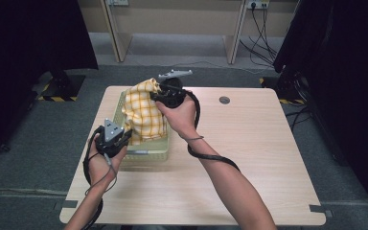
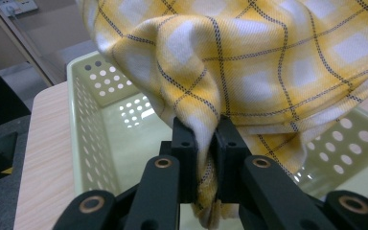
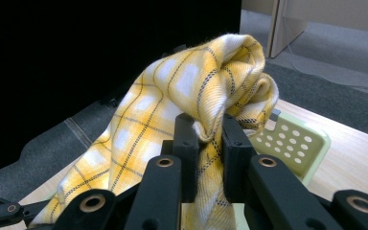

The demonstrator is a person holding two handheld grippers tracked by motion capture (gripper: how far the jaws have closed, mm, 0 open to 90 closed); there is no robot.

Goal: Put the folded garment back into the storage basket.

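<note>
So the yellow checked cloth is bunched up and hanging over the pale green perforated basket, held up off it at two spots. Its lower folds droop down into the basket, and in the left gripper view you can see the basket's holed walls and bare floor right under the fabric.

The left gripper sits at the near left corner of the basket, with its jaws clamped shut on a pinched fold at the cloth's lower edge. That hand is low and close to the person, wrist bent, with the grey three-cornered plate facing up. Its cable loops down along the forearm.

The right gripper is over the far side of the basket, noticeably higher, jaws also closed tight on a twisted wad of the cloth near its top. The right forearm reaches diagonally across the worktop toward the basket, hand wrapped round the gripper body, cable curling round the wrist and trailing back along the arm.

The basket itself sits on the left part of the worktop.
</note>
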